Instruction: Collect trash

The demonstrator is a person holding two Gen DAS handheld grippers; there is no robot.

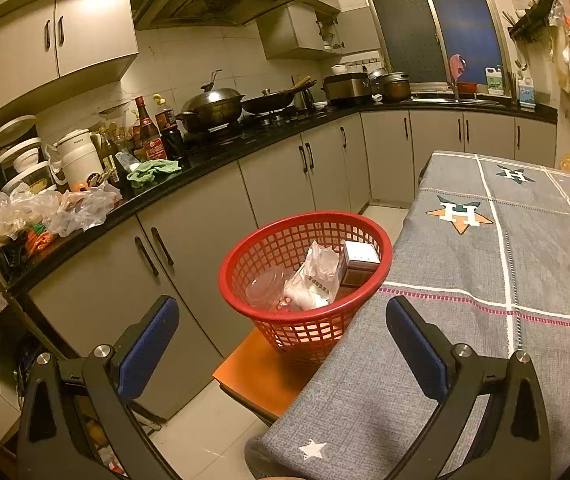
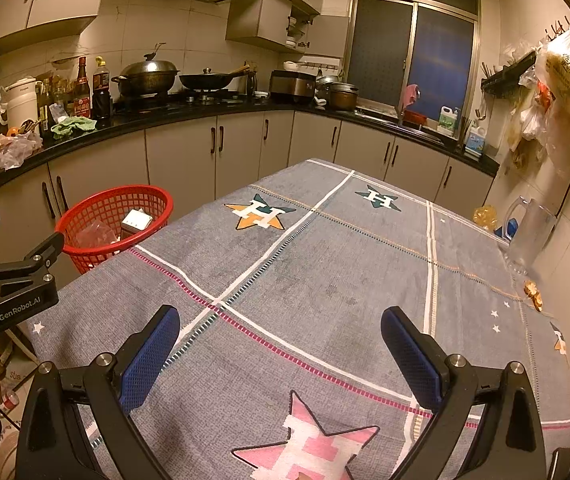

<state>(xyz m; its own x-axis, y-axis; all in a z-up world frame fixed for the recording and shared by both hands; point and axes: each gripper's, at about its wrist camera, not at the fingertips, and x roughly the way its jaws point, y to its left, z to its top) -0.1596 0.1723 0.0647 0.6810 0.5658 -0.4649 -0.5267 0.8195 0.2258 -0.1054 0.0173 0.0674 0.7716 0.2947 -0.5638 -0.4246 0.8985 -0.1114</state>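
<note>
A red mesh basket (image 1: 253, 248) stands on an orange stool (image 1: 261, 376) beside the table's left edge. Inside lie a small cardboard box (image 1: 359, 266), crumpled plastic wrap (image 1: 317, 276) and a clear plastic cup (image 1: 267, 288). My left gripper (image 1: 281, 332) hangs open just in front of the basket, nothing between its blue pads. In the right wrist view the basket (image 2: 85, 216) sits at the left, and my right gripper (image 2: 281, 344) is open over the grey star-patterned tablecloth (image 2: 325, 264). The left gripper's body (image 2: 9, 280) shows at that view's left edge.
A glass jug (image 2: 531, 232) stands at the table's far right by the wall, with small yellow scraps (image 2: 533, 292) near it. A black countertop (image 1: 205, 164) crowded with bottles, pots and plastic bags runs along the left. Bags hang on the right wall (image 2: 565, 76).
</note>
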